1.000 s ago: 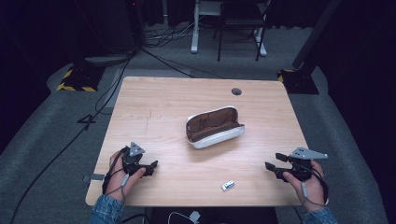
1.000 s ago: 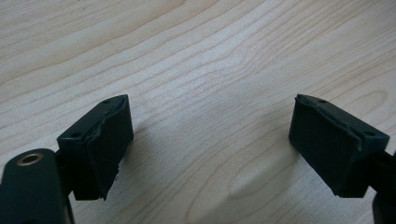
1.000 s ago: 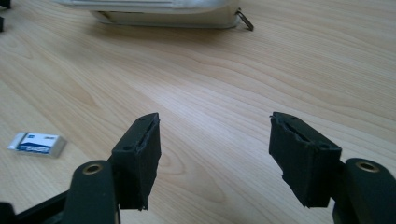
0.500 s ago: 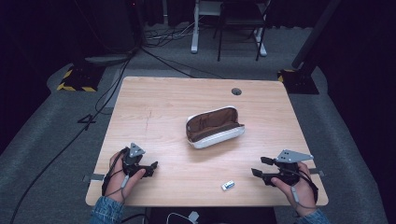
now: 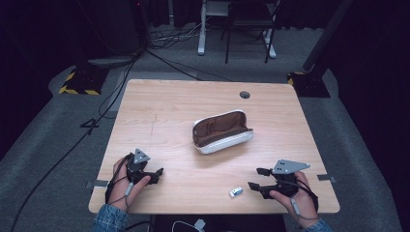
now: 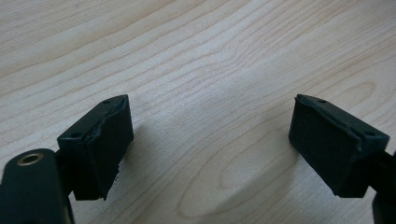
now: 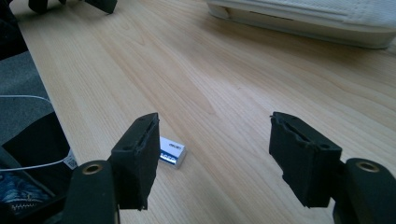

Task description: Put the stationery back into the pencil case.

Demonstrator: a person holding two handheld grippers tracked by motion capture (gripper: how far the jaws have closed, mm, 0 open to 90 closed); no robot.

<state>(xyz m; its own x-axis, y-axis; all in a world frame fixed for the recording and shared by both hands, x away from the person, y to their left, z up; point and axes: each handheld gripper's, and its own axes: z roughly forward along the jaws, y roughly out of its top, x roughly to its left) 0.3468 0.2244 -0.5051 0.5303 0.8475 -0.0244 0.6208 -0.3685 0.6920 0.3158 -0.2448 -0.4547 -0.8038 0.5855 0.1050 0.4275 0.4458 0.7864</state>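
Two tongs rested low on the surface (image 5: 159, 106): left tongs (image 5: 155, 175) spread, right tongs (image 5: 257, 179) spread beside an eraser (image 5: 236, 192); case (image 5: 221, 131) mid-surface. Spread over bare wood. Framed the eraser (image 7: 170, 151) by the left pad.

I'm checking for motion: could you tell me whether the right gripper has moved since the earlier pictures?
Yes. The right gripper has shifted left along the table's near edge, toward the small white eraser.

An open case (image 5: 222, 131) lies mid-table (image 5: 159, 116), a small box (image 5: 236, 192) nearer.
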